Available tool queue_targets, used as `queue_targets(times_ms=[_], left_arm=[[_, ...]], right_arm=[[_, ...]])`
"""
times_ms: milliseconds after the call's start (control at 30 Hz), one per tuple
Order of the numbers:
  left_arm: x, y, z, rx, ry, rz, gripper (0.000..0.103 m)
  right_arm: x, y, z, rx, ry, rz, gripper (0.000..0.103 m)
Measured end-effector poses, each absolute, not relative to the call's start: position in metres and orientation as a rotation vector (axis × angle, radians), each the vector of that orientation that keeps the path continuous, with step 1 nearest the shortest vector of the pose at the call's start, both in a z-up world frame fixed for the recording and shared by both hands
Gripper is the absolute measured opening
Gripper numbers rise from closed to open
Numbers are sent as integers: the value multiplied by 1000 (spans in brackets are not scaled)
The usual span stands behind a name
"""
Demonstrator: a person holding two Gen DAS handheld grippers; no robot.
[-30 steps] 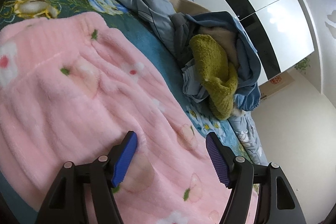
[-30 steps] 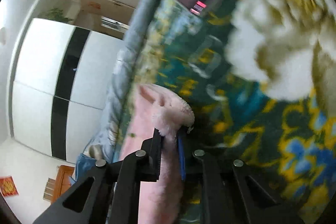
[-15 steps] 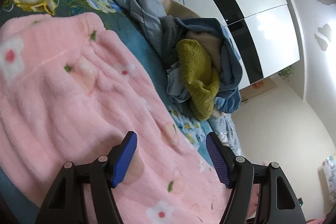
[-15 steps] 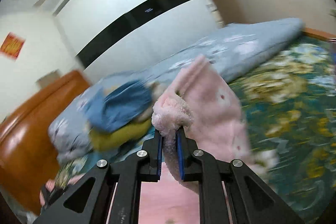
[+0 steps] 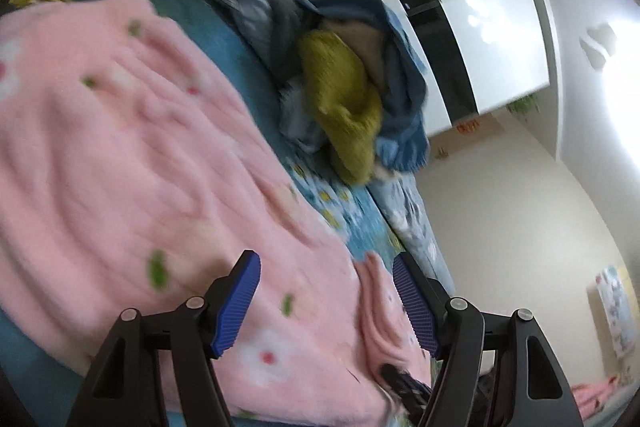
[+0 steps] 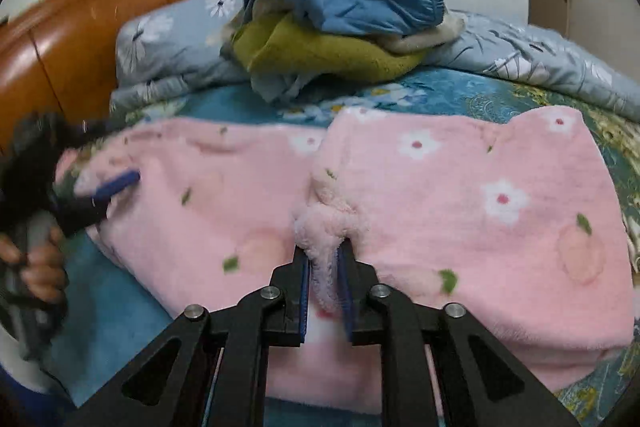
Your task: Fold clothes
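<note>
Your right gripper [image 6: 323, 277] has a fluffy fold of the pink fleece garment [image 6: 460, 211] between its blue pads, jaws narrow and opening, fabric bunched above the tips; your left gripper [image 5: 326, 301] stands wide apart over the garment's near edge, nothing between the pads; the garment lies spread on the floral bedsheet [image 6: 440, 95], its right part doubled over the left; the pile of blue and olive clothes [image 6: 340, 35] sits behind it against the grey quilt [image 6: 540, 55].
</note>
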State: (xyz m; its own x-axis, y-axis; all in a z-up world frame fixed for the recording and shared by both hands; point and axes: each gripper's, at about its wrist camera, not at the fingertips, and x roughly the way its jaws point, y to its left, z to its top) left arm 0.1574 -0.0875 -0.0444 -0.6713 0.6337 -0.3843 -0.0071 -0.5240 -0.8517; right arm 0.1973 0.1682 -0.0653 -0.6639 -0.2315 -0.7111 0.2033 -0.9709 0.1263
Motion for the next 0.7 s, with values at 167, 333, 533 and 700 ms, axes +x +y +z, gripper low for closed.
queue_targets(times_ms=[167,333,533,700], left_arm=[[145,-37,-41,-1067,-1127,2076,75],[128,22,-40,-1180,-954,1981,76],[108,60,-54,-1317,-912,1946,76],[110,78,-57,-1352,-864,1950,74]], right_arm=[[211,184,-58,1093,-196,-2609,39],[239,247,-41,1022,-479,-2730,46],[278,326,-47,981,-816,-2840,46],[299,359,-58,988,-973,-2874,47]])
